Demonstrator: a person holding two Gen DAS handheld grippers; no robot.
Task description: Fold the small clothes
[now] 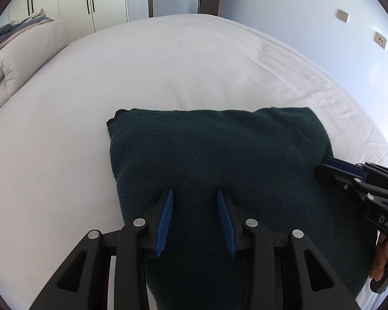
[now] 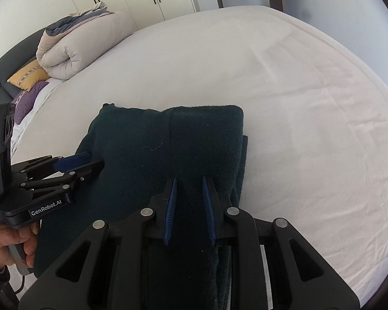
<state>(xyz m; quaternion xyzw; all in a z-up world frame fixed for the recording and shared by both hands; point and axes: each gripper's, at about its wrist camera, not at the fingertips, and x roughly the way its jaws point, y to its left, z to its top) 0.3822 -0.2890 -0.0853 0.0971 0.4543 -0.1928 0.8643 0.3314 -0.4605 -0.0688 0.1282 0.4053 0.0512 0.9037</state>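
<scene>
On the left of the bed [image 1: 194, 59], well away from the work, a rolled duvet [image 2: 72, 49] lies by the headboard with a yellow cushion [image 2: 29, 77] and a purple cushion [image 2: 28, 100] beside it. Nearer the middle, the dark green knitted garment [image 1: 207, 149] rests on the white sheet as a thick, roughly square bundle, its far edge doubled over in layers, so at least one fold looks already made. The left claw [image 1: 195, 193] hovers over the garment's near-left part with a clear gap between its blue pads; no cloth appears caught between them. To the right, the right claw [image 2: 190, 180] stands over the garment's right side, its pads nearly closed, and whether they pinch a ridge of knit I cannot tell. What seems left is perhaps a final fold or squaring-up, then letting go.
</scene>
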